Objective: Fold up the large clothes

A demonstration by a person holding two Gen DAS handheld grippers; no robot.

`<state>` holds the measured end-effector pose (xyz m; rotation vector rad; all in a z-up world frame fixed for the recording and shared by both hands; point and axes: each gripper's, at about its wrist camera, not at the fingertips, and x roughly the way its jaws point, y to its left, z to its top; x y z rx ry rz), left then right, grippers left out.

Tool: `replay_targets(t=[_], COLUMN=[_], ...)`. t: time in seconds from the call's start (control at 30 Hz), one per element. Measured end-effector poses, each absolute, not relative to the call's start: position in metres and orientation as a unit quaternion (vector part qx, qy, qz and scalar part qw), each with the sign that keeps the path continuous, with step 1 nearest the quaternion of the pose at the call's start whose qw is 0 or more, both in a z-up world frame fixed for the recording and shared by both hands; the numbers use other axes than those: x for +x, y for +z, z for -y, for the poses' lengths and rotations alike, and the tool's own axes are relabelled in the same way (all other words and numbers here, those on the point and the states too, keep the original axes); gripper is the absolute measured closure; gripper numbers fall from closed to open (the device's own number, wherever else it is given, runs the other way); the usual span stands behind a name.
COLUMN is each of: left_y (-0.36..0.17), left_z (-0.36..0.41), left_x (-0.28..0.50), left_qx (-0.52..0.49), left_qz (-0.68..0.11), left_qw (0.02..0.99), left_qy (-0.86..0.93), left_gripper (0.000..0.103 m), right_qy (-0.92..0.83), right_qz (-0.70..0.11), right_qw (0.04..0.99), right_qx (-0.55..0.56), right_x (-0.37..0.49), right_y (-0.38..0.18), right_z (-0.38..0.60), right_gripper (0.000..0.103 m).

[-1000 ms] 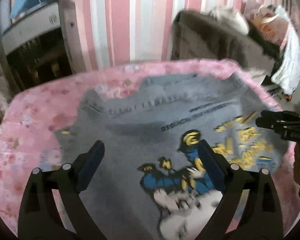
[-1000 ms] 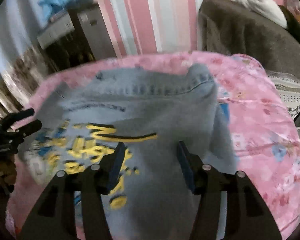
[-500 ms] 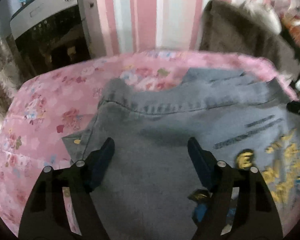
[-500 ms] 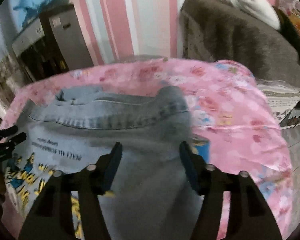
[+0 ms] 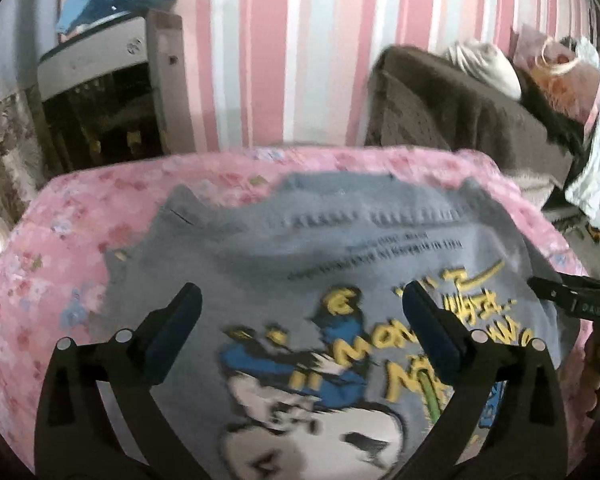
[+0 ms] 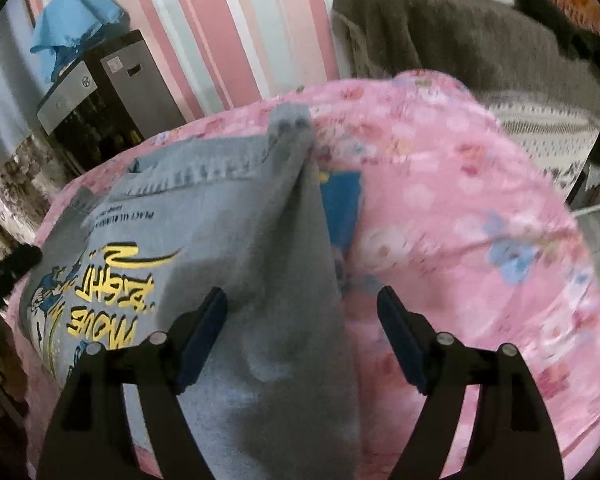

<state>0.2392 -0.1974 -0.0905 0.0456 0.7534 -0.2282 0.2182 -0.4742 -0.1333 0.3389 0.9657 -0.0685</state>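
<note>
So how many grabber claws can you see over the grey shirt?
2. The left gripper hangs open over the cartoon print on the grey shirt; the right gripper is open at the shirt's edge.

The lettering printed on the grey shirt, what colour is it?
Yellow lettering on the grey shirt, clearest in the right wrist view.

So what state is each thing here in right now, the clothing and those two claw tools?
Sweatshirt: lying print-up on the pink cover, partly folded, one side turned in over the body.
Left gripper: open, nothing between its pads, jaws just opened wider.
Right gripper: open above the sweatshirt's folded edge, gripping nothing, jaws just opened wider.
</note>
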Motion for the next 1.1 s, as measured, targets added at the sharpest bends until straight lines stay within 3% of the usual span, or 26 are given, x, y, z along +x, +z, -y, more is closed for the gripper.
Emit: replay_targets(t=[0.33,0.43,0.5,0.6,1.1], left_y=[-0.13,-0.131,-0.13,-0.132,-0.142], left_z=[0.208,0.209,0.21,0.212,0.223], left_x=[0.24,0.242,0.242,0.244,0.257], left_qx=[0.04,0.04,0.034,0.039,0.068], left_qz=[-0.396,-0.395,-0.393,-0.395,-0.409], left_qw=[0.909,0.91,0.91,0.909,0.902], left_qy=[-0.123,-0.123,-0.127,-0.126,-0.12], left_gripper=[0.003,0.003,0.003,0.003,0.003], right_qy=[-0.015,0.002,-0.002,-0.012,0.04], right_qz=[-0.453,-0.454,-0.452,-0.449,-0.378], right_qw=[0.875,0.874,0.879,0.88,0.888], right_qx=[0.172,0.174,0.152,0.154,0.258], right_x=[0.23,0.23,0.23,0.228,0.225], right_y=[-0.144,-0.141,-0.137,-0.133,-0.061], right_z=[0.464,0.46,0.453,0.454,0.447], right_gripper=[0.028,0.048,0.069,0.086,0.091])
